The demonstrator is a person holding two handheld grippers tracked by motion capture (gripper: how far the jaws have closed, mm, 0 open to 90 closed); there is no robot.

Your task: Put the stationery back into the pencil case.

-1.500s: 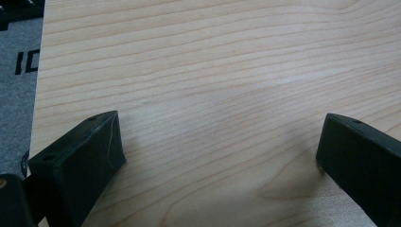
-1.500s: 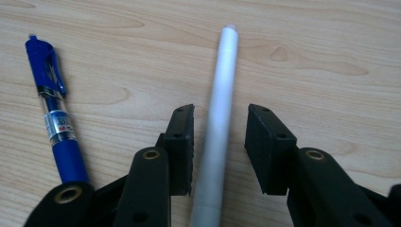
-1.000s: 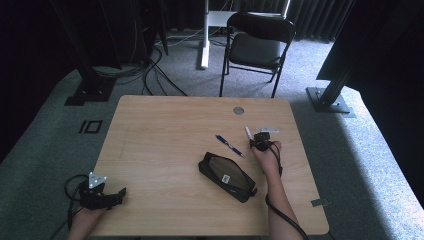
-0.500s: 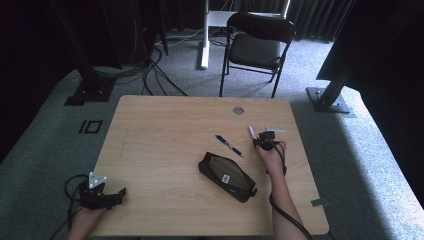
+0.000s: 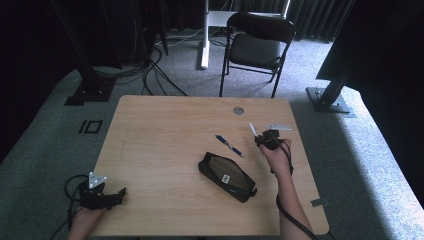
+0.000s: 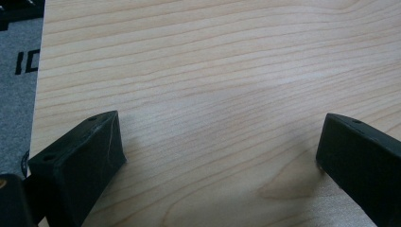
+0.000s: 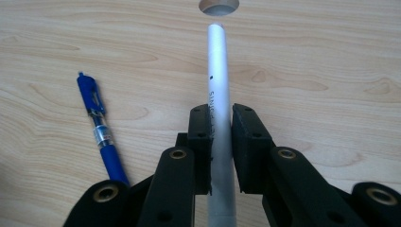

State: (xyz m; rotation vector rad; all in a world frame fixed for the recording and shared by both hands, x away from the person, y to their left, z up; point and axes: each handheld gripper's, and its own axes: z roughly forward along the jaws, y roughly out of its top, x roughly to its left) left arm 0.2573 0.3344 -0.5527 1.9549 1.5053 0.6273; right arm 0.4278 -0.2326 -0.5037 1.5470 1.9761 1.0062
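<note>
Silver pen sits clamped in my right tongs — both pads pressed against its barrel, which runs straight out ahead between the jaws with its far end close to the round hole in the bench. From the high view the right tongs hang above the bench's right side, and the silver pen pokes out of them, slanting up and to the left, clear of the wood. A small white piece lies on the bench just beyond the tongs.

On the wood to the left of the held pen lies a blue pen, apart from it and untouched; in the high view that blue pen rests between my right hand and the black case, which lies nearer the middle of the bench with its flap toward me.

My left tongs rest at the near left edge — well apart from all of this. Their jaws stand wide, with bare wood between them and nothing in their hold.
</note>
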